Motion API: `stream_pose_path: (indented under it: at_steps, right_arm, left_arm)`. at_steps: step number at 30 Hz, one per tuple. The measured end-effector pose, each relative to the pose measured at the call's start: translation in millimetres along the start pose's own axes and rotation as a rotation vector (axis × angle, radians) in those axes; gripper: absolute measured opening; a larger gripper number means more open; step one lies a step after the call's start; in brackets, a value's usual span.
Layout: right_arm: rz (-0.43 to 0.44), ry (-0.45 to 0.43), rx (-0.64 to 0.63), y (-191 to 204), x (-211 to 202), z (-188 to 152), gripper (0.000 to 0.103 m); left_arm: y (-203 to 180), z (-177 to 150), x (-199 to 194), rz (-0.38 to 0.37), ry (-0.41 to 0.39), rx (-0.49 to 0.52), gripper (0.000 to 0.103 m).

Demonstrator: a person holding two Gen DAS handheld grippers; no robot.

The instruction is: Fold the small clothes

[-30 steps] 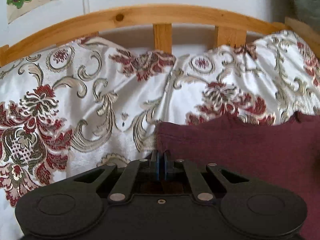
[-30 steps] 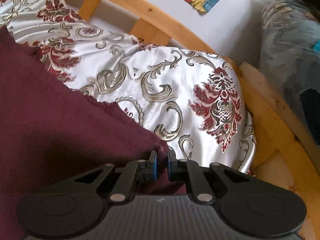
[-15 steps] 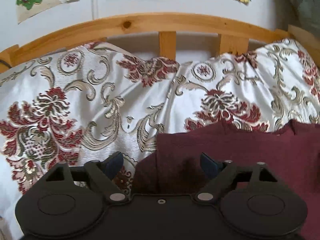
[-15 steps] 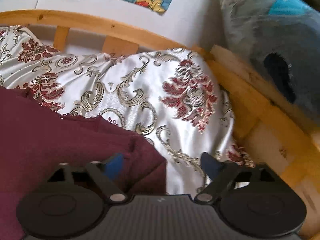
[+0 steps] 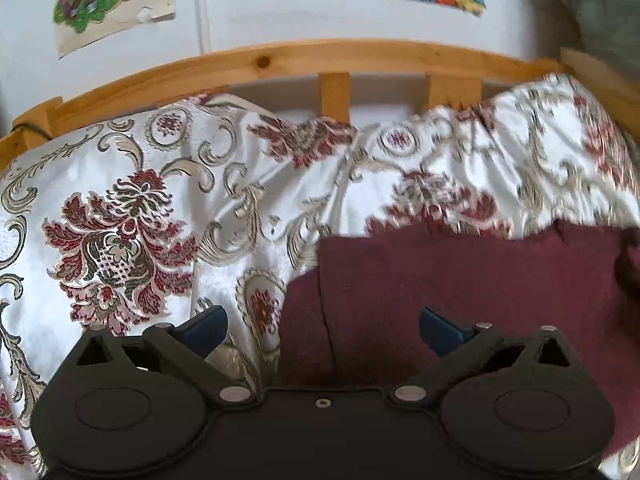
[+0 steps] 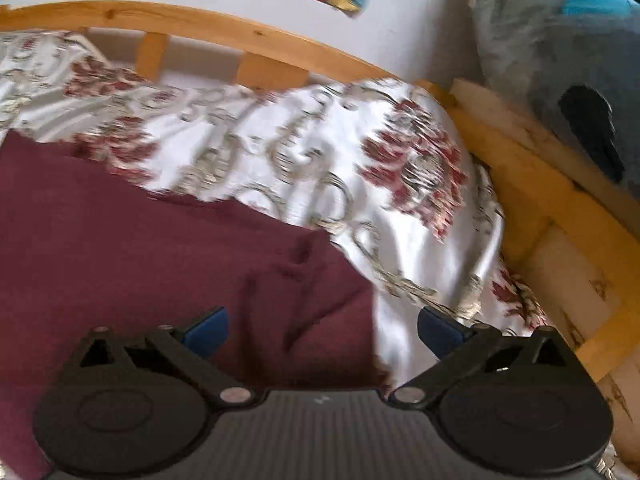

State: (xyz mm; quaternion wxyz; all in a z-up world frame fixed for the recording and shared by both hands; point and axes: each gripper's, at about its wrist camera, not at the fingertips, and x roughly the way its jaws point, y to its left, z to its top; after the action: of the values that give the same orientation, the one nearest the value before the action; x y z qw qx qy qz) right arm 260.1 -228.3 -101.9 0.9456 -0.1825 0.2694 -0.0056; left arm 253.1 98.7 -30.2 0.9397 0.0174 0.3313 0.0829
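Note:
A dark red garment (image 5: 460, 276) lies flat on the patterned bedspread, its left far corner in the left wrist view. My left gripper (image 5: 322, 326) hovers over that corner, jaws opening wide, blue pads (image 5: 208, 326) clear of the cloth. In the right wrist view the same garment (image 6: 140, 248) fills the left side, with a rumpled right corner. My right gripper (image 6: 322, 327) is above that corner, jaws also opening, and its pads (image 6: 436, 330) touch nothing.
A white satin bedspread (image 5: 120, 220) with red and gold flowers covers the bed. A wooden headboard (image 5: 280, 60) runs along the far side below a white wall. In the right wrist view a wooden side rail (image 6: 532, 184) and a grey-blue bundle (image 6: 560, 40) stand at the right.
Both grippers were shut on the garment's corners, then let go and spread wide. Both have drawn back a little, and the cloth now lies on the bed.

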Motion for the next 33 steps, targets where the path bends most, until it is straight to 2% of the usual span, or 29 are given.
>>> stream_pose_path:
  at_steps: [2,5,7,11,15,18,22,24,28,31,33]
  right_arm:
    - [-0.064,0.028,0.059,-16.8,8.1,-4.6,0.103]
    - [-0.029,0.036,0.22,-47.2,10.3,-13.0,0.103]
    - [0.023,-0.011,0.271,-59.5,4.8,-20.0,0.103]
    - [0.058,-0.032,0.29,-65.8,-2.3,-20.7,0.103]
    - [0.081,-0.097,0.256,-55.6,-23.9,-10.8,0.103]
    - [0.124,-0.158,0.231,-46.8,-51.1,-4.8,0.103]
    - [0.147,-0.224,0.225,-33.7,-100.5,-7.0,0.103]
    - [0.178,-0.261,0.285,-30.3,-128.7,-10.4,0.103]
    - [0.215,-0.328,0.36,-25.2,-174.1,-16.4,0.103]
    - [0.223,-0.362,0.339,-20.7,-195.4,-22.2,0.103]
    - [0.221,-0.381,0.299,-19.0,-203.2,-26.0,0.103]
  left_arm:
    - [-4.5,-4.5,3.8,0.028,0.024,0.017,0.102]
    - [-6.5,-8.7,5.8,0.068,0.045,0.001,0.102]
    - [-3.9,-9.3,0.4,0.084,0.033,-0.037,0.102]
    - [2.4,-13.0,-22.2,0.112,-0.027,-0.139,0.102]
    - [2.7,-24.6,-51.3,0.137,-0.076,-0.213,0.102]
    - [-6.9,-38.0,-78.9,0.175,-0.148,-0.201,0.102]
    - [-27.2,-59.6,-124.3,0.239,-0.319,-0.116,0.102]
    - [-30.9,-65.0,-141.1,0.219,-0.375,-0.12,0.102]
    - [-21.1,-62.8,-155.5,0.112,-0.388,-0.222,0.102]
    - [-13.9,-42.5,-162.0,0.0,-0.386,-0.265,0.102]
    - [-17.8,-17.5,-178.8,-0.024,-0.429,-0.225,0.102]
